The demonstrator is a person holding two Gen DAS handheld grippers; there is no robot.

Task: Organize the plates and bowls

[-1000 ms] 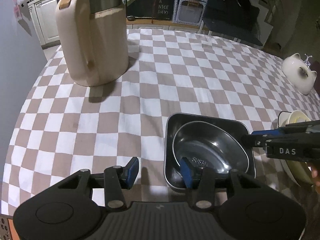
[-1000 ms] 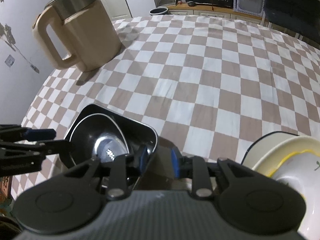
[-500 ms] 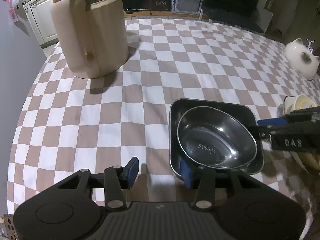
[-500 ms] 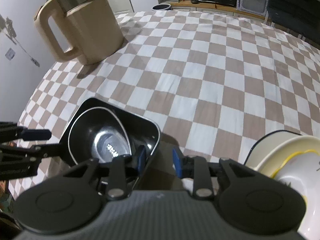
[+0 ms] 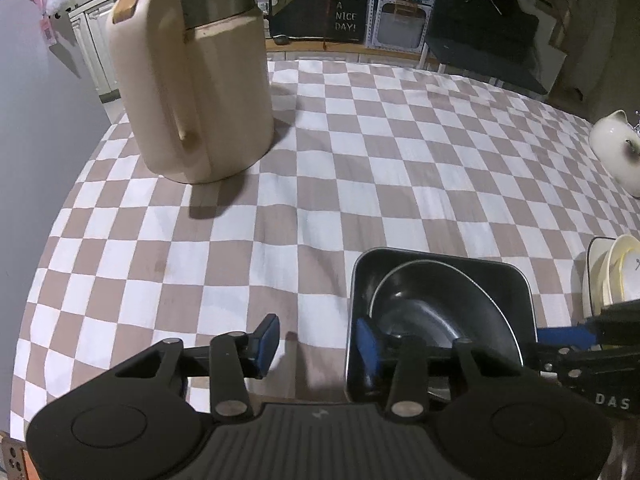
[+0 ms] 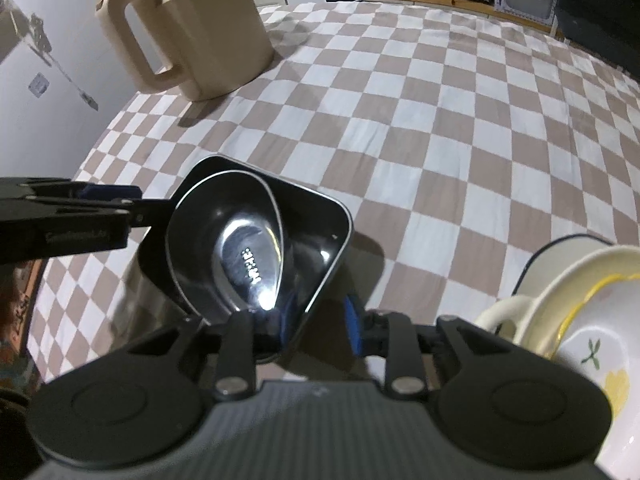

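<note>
A square black metal dish (image 5: 516,280) (image 6: 320,220) holds a round steel bowl (image 5: 444,304) (image 6: 240,236). The pair sits tilted, raised off the checked cloth. My left gripper (image 5: 316,344) is open; its right finger is inside the dish at its near left rim, its left finger outside over the cloth. My right gripper (image 6: 318,324) is open and straddles the dish's near right rim, one finger inside, one outside. A stack of cream and white plates and bowls (image 6: 560,320) (image 5: 612,276) stands to the right.
A tall beige jug with a steel lid (image 5: 192,76) (image 6: 188,36) stands at the far left of the table. A white cat-shaped pot (image 5: 616,148) sits at the far right. The table's left edge (image 5: 52,232) drops off beside a grey wall.
Both grippers and the dish with its bowl have shifted toward the jug and upward. The dish now tilts and its shadow shows beneath it. Finger gaps look unchanged.
</note>
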